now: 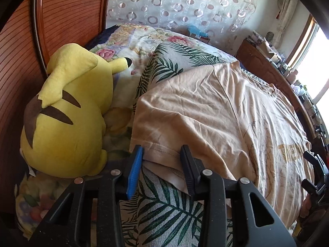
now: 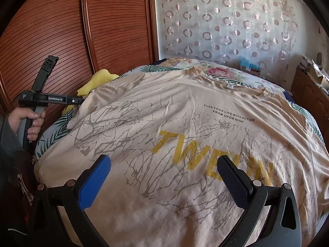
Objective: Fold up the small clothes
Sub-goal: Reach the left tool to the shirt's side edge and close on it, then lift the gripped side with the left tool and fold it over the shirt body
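Note:
A beige T-shirt with yellow letters and a grey branch print lies spread flat on the bed. In the left wrist view the shirt shows its sleeve hem near the bottom. My left gripper is open, its jaws either side of the sleeve hem; the cloth lies between them unpinched. The left gripper also shows in the right wrist view, at the shirt's left sleeve. My right gripper is wide open, hovering low over the shirt's lower front. It holds nothing.
A yellow plush toy lies left of the shirt against the brown slatted wardrobe. The leaf-print bed cover lies under the shirt. A wooden dresser with clutter stands at the right, by the window.

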`<state>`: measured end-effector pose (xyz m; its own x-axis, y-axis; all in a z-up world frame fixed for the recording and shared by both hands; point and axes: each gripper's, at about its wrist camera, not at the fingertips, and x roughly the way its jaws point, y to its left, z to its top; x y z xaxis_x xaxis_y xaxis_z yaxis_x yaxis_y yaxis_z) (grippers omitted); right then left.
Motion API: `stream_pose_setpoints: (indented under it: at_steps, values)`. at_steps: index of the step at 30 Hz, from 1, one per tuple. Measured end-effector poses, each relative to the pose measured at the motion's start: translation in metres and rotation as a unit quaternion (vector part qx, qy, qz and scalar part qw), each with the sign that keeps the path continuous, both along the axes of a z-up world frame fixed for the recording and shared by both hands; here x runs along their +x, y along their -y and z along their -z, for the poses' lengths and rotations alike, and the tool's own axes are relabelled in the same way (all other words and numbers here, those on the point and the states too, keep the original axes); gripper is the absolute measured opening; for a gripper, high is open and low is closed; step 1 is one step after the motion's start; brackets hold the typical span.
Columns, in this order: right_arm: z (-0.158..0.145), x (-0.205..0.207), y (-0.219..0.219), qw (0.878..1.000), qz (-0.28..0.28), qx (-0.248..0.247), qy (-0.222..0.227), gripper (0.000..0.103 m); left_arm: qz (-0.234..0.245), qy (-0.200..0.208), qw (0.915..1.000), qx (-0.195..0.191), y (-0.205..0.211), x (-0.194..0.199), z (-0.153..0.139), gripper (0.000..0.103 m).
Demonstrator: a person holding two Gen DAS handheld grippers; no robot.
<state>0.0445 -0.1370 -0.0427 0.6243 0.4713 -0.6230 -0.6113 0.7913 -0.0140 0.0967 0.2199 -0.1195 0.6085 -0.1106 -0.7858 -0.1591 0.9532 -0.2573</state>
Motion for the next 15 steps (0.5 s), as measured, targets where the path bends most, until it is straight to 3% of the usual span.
stream_pose_setpoints:
  at_steps: [3,4,6,15]
  values:
    - [0.002,0.0,-0.004,1.0,0.001,-0.008,-0.001,0.103,0.003,0.003,0.9997,0.023,0.001,0.0,-0.003,0.021]
    - [0.002,0.001,-0.005,1.0,0.001,-0.009,-0.001,0.103,0.0,0.005,0.9993,0.037,0.002,-0.001,-0.005,0.01]
    - [0.002,0.0,-0.006,1.0,0.002,-0.013,0.001,0.103,0.001,0.018,0.9987,0.047,0.003,-0.005,-0.012,0.005]
    - [0.005,-0.005,-0.01,1.0,0.0,-0.016,0.002,0.103,0.023,0.096,0.9932,0.061,0.026,-0.004,-0.073,0.004]
